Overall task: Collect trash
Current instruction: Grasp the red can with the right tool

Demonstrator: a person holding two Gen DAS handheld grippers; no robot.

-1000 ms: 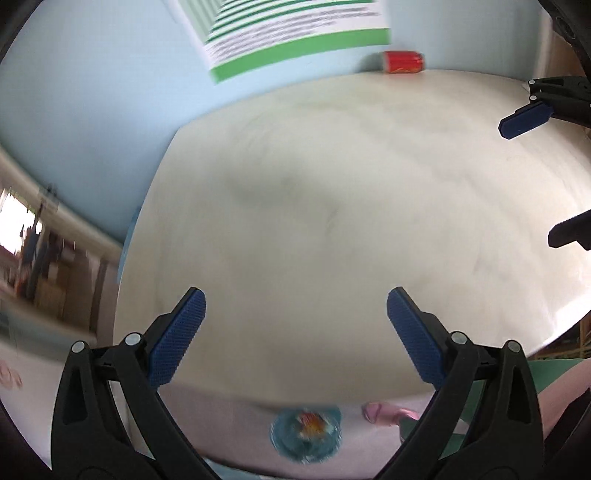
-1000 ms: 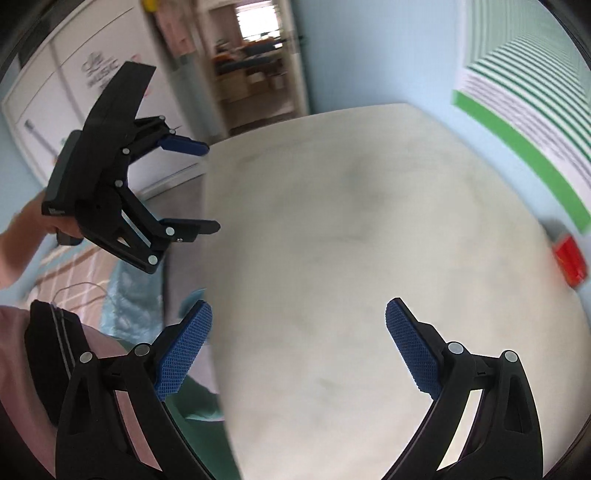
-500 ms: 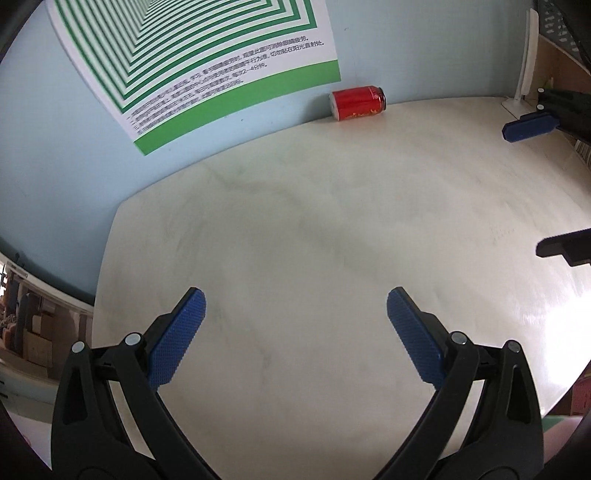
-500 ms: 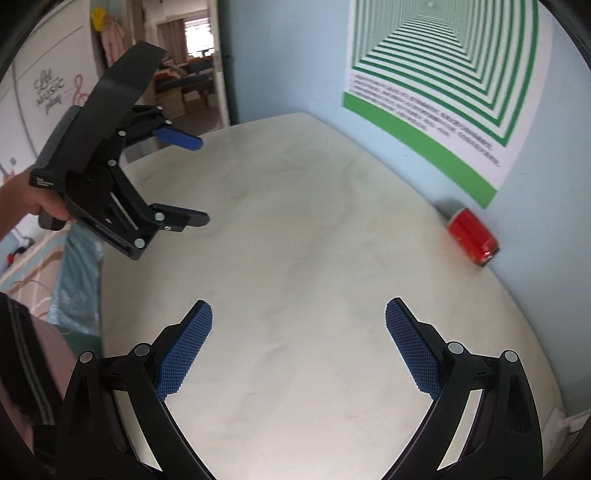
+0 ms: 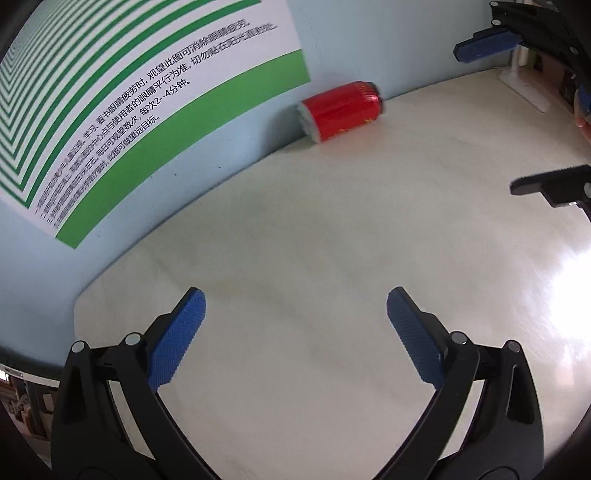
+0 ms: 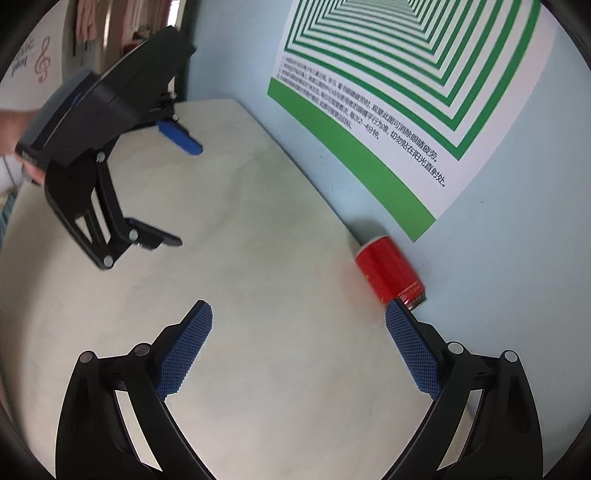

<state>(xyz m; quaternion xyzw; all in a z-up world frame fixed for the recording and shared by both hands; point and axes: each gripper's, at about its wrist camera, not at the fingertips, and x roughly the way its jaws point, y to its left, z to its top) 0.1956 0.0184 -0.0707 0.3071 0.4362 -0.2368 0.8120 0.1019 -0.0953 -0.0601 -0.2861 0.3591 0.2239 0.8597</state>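
Note:
A red drink can [image 5: 341, 110] lies on its side on the pale table [image 5: 314, 258], against the light blue wall. In the right wrist view the can [image 6: 389, 271] lies just beyond my right finger pad [image 6: 410, 350]. My left gripper [image 5: 295, 328] is open and empty, well short of the can. My right gripper [image 6: 297, 343] is open and empty, with the can ahead and to its right. The right gripper also shows at the right edge of the left wrist view [image 5: 517, 110]. The left gripper shows at the left of the right wrist view [image 6: 184, 192].
A green-and-white striped poster [image 6: 406, 92] with printed text hangs on the wall above the can. A white stand [image 5: 524, 85] sits at the table's far right corner. A doorway [image 6: 92, 29] opens beyond the table's far end.
Both grippers have moved forward over the table toward the wall, and the can now looks larger and closer in both views. Both stay open.

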